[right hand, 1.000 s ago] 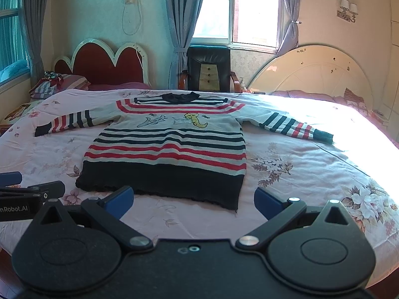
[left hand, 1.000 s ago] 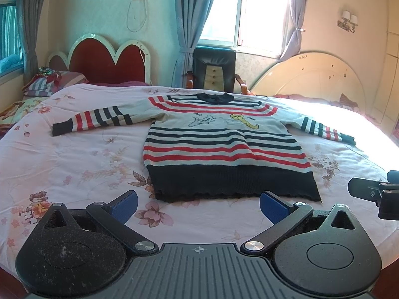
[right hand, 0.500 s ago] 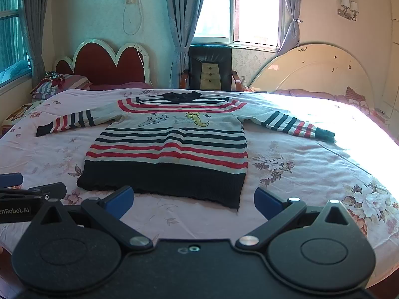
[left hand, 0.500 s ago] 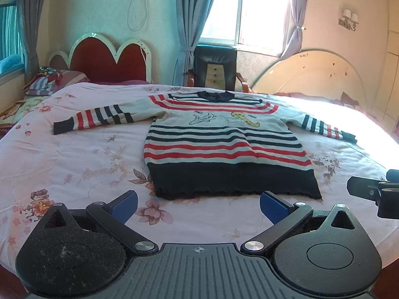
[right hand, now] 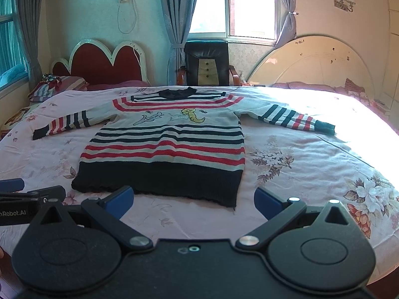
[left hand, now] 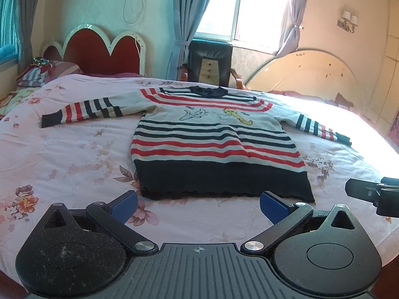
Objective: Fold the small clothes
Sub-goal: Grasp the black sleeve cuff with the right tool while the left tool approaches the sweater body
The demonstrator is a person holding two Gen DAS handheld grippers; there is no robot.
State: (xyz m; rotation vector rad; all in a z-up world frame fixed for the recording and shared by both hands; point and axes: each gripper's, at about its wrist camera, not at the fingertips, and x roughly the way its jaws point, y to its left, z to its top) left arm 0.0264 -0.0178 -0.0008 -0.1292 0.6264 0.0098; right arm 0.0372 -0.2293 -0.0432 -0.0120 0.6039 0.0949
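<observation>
A small knitted sweater (left hand: pixel 212 144) with red and navy stripes, a navy hem band and a cartoon motif is laid flat, front up, on the pink floral bedspread (left hand: pixel 62 154), both sleeves spread outward. No fold is yet made. The left gripper (left hand: pixel 198 205) and right gripper (right hand: pixel 193 199) are held just short of the hem, fingers spread wide and empty. A sleeve cuff is best pinched first, lifted little, and laid across the chest.

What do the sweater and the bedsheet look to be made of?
Sweater: knitted yarn, probably wool or acrylic; ribbed texture shows on the dark hem, matte finish. Bedsheet: thin woven fabric, likely cotton, printed with flowers; fine creases, no sheen.
</observation>
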